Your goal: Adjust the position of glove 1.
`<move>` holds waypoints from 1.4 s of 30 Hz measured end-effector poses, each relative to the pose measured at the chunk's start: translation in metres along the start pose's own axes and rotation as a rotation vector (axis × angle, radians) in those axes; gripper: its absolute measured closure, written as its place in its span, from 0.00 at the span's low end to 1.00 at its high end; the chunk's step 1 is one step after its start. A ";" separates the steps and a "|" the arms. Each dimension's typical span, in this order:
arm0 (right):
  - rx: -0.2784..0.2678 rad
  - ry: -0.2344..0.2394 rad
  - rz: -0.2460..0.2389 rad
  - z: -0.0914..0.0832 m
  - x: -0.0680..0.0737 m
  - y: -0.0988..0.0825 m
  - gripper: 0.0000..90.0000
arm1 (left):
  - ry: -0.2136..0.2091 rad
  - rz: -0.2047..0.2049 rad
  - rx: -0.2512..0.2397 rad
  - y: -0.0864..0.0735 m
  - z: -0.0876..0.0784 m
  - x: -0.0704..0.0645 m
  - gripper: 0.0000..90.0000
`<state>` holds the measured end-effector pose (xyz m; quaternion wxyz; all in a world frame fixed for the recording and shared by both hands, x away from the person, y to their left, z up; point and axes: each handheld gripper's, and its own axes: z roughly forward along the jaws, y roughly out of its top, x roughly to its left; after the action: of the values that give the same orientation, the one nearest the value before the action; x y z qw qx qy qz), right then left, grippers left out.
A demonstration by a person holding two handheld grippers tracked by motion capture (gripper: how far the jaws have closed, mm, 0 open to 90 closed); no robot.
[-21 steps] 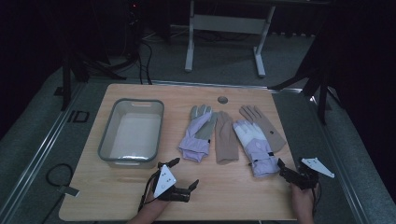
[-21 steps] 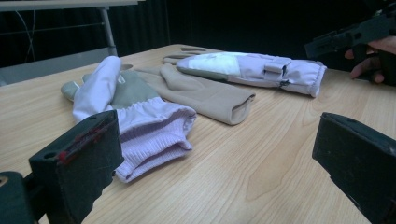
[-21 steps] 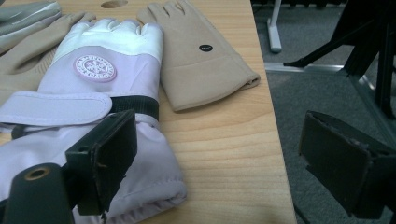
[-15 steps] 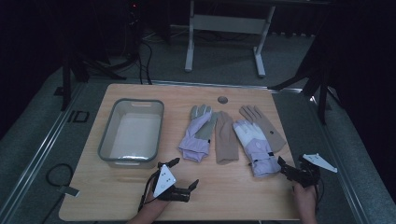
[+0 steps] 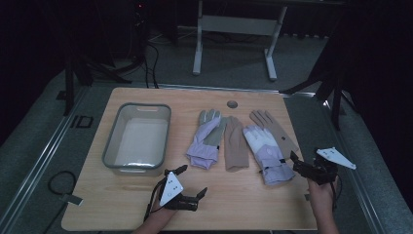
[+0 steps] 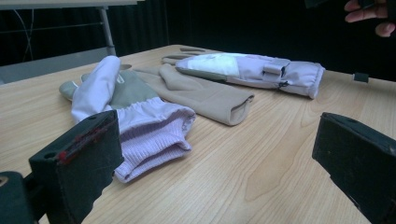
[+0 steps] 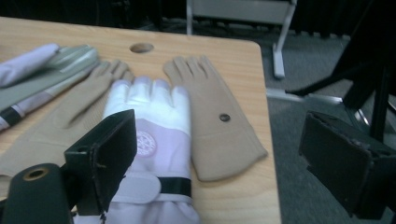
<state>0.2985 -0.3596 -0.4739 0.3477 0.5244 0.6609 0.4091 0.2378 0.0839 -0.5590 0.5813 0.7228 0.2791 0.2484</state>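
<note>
Four gloves lie in a row at mid-table: a lilac and grey glove [image 5: 207, 139], a tan glove [image 5: 235, 145], a white and lilac glove [image 5: 265, 152] and a second tan glove [image 5: 273, 127] partly under it. My left gripper [image 5: 191, 180] rests near the front edge, open, pointing at the lilac glove's knit cuff [image 6: 149, 135], with nothing between its jaws. My right gripper [image 5: 297, 165] is open at the table's right edge, just short of the white and lilac glove's strapped cuff [image 7: 154, 184]. The tan glove [image 7: 212, 116] lies between its jaws, farther off.
A grey plastic bin [image 5: 109, 156] stands on the left half of the wooden table [image 5: 253, 204]. A round cable hole [image 5: 232, 104] sits near the far edge. Beyond the table are a white metal stand [image 5: 234, 24] and dark floor with cables.
The right gripper has crept slightly away from the front edge, toward the glove's cuff. The left gripper and the gloves have stayed put.
</note>
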 end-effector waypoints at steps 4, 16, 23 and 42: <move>-0.058 0.035 0.004 0.003 0.006 -0.020 0.13 | -0.002 0.001 -0.001 0.000 0.000 0.000 0.02; 0.068 -0.021 0.012 0.021 -0.003 -0.077 0.14 | -0.006 0.002 -0.004 0.000 0.001 -0.001 0.02; 0.044 -0.012 0.048 0.021 -0.008 -0.071 0.14 | -0.007 -0.006 -0.005 0.000 0.000 0.000 0.02; 0.009 0.047 0.043 0.010 -0.003 -0.010 0.15 | -0.008 -0.012 -0.007 0.000 0.000 0.001 0.02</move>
<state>0.3038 -0.3618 -0.4866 0.3209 0.5301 0.6593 0.4258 0.2385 0.0844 -0.5592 0.5866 0.7200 0.2800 0.2430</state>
